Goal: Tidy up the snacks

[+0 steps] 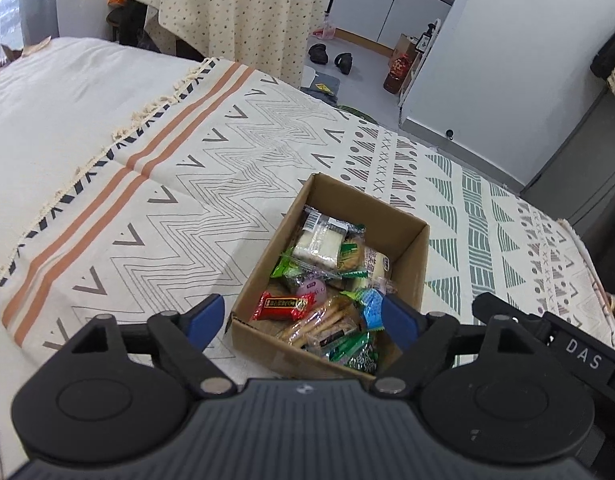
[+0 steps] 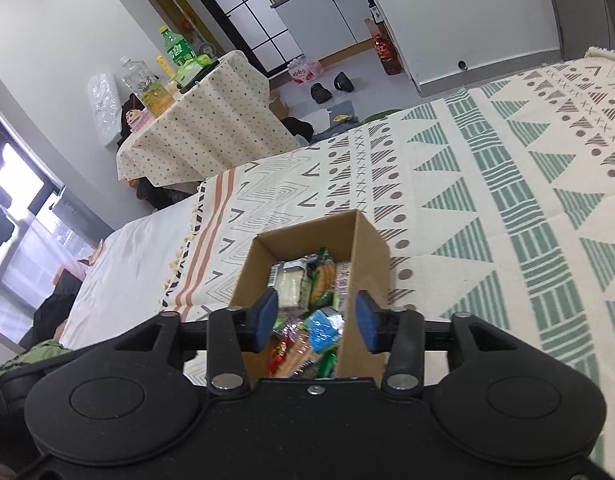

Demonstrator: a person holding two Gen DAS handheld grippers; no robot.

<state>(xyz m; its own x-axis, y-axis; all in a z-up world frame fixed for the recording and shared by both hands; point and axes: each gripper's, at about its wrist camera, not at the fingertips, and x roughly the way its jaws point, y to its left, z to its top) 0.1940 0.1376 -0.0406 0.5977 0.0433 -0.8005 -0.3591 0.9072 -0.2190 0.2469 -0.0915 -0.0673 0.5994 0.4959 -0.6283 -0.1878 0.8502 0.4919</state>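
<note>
An open cardboard box [image 1: 403, 216] rests on a patterned bedspread [image 1: 227, 152] and holds several wrapped snacks: a red packet [image 1: 281, 305], a pale sandwich pack [image 1: 319, 242], biscuit sticks [image 1: 323, 320] and a blue packet [image 1: 372, 307]. My left gripper [image 1: 303, 314] hovers open over the box's near end, nothing between its blue pads. In the right wrist view the same box [image 2: 367, 240] lies just ahead, and my right gripper [image 2: 316, 318] is open above its near end, empty, the blue packet [image 2: 323, 330] showing between the pads.
The right gripper's black body [image 1: 555, 336] juts in at the left view's right edge. Beyond the bed stands a small table under a dotted cloth [image 2: 211, 120] with bottles [image 2: 175, 48]. Slippers [image 1: 331, 58] and a red jug [image 1: 397, 72] sit on the floor.
</note>
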